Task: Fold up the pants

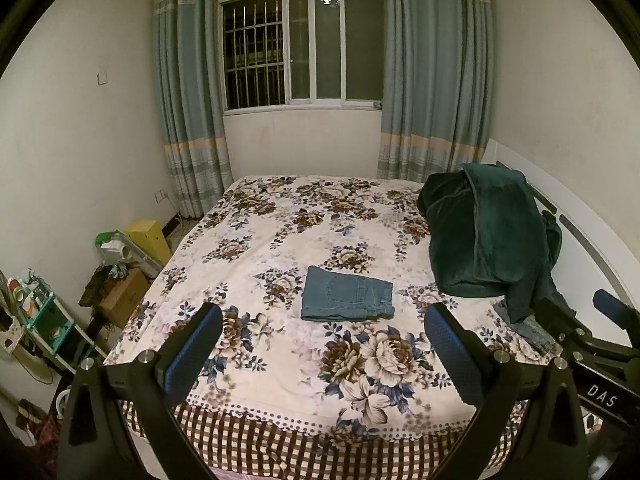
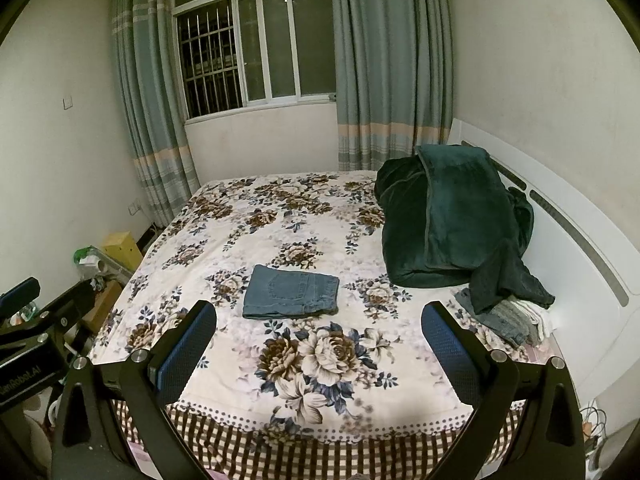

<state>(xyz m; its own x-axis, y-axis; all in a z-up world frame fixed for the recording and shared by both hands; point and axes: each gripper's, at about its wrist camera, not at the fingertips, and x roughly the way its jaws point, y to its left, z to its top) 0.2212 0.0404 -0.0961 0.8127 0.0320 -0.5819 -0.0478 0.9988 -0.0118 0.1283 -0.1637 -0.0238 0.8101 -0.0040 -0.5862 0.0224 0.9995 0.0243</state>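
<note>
Blue denim pants (image 1: 347,294) (image 2: 291,292) lie folded into a flat rectangle, back pocket up, in the middle of the floral bedspread (image 1: 256,216) (image 2: 224,216). My left gripper (image 1: 323,320) hovers above the near edge of the bed, open, with nothing between its blue pads. My right gripper (image 2: 319,318) is held beside it at the same height, also open and empty. Both stay well short of the pants. In the left wrist view the right gripper's body (image 1: 600,344) shows at the right edge; the left gripper's body (image 2: 36,320) appears at the left of the right wrist view.
A dark green blanket (image 1: 488,236) (image 2: 452,216) is heaped at the bed's right side against the white headboard (image 2: 580,248), with folded clothes (image 2: 516,316) under its edge. Boxes and clutter (image 1: 120,276) crowd the floor left of the bed. Curtains (image 1: 188,92) flank the window behind.
</note>
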